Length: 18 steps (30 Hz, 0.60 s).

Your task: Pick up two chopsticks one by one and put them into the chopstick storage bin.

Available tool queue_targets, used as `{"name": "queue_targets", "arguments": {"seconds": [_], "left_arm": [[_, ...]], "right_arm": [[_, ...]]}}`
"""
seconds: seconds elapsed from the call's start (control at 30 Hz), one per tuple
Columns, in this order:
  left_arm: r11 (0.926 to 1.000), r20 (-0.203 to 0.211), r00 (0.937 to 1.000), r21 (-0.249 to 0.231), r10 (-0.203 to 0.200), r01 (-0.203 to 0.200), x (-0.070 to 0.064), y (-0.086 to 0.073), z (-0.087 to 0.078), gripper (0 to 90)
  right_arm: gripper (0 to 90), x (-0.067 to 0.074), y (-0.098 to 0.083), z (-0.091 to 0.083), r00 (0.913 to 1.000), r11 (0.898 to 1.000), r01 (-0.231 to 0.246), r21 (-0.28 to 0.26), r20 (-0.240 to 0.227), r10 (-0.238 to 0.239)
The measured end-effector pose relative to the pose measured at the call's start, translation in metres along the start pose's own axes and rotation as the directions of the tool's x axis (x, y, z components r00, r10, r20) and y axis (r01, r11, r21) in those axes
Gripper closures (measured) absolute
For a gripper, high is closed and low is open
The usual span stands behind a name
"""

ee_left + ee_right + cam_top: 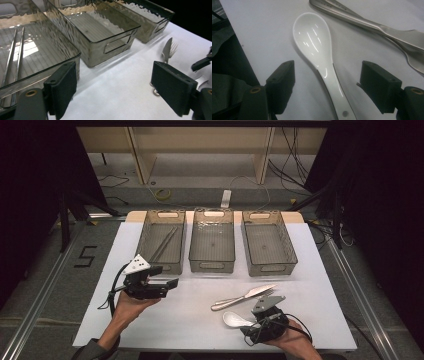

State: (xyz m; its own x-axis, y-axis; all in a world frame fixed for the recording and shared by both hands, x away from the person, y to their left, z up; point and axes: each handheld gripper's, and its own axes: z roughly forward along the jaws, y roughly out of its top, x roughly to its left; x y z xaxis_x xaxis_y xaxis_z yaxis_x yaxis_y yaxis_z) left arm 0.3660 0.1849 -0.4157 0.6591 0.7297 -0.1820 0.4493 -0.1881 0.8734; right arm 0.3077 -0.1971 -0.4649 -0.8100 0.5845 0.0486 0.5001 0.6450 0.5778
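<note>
We are lining up on the white spoon (317,47), which lies on the white table (165,320) near the right front edge, its bowl pointing left and its handle running back toward our right gripper (328,77). That gripper's jaws stand wide apart, one on each side of the handle, with neither pad touching it. To grip well, we should come down until the pads flank the narrow handle just behind the bowl, then close squarely across it; glazed ceramic is likely slippery, so a centred bite matters. The knife (245,296) and fork (265,292) lie just beyond the spoon, so we keep the far jaw clear of them.

Our left gripper (172,282) hangs with its jaws apart and nothing between them, near the left bin (162,242), which holds chopsticks (165,242). The middle bin (212,242) and right bin (267,242) look empty, so either could take the spoon.
</note>
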Motion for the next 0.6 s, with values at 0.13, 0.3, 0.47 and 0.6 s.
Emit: {"name": "queue_targets", "arguments": {"seconds": [0.13, 0.3, 0.47, 0.6], "left_arm": [[0.9998, 0.022, 0.9996, -0.008, -0.019, 0.019, -0.0021, -0.0007, -0.0013, 18.7], [1.0, 0.021, 0.9998, -0.004, -0.005, 0.005, -0.0042, -0.0015, -0.0021, 18.7], [1.0, 0.017, 0.9998, -0.003, -0.006, 0.007, -0.004, -0.0017, -0.0023, 18.7], [1.0, 0.016, 0.9999, -0.005, -0.005, 0.005, -0.0042, -0.0015, -0.0028, 18.7]], "right_arm": [[29.2, -0.001, 0.0001, 0.0017, 1.0, 1.0, -0.005, 0.019, -0.004, 0.005], [30.7, -0.001, 0.0017, 0.0037, 1.0, 0.999, -0.001, 0.045, -0.004, 0.001], [36.7, -0.0037, 0.0033, 0.0061, 1.0, 0.998, -0.002, 0.062, 0.006, 0.002], [42.9, -0.0043, 0.0047, 0.0086, 0.9999, 0.996, 0.011, 0.087, 0.009, -0.012]]}}
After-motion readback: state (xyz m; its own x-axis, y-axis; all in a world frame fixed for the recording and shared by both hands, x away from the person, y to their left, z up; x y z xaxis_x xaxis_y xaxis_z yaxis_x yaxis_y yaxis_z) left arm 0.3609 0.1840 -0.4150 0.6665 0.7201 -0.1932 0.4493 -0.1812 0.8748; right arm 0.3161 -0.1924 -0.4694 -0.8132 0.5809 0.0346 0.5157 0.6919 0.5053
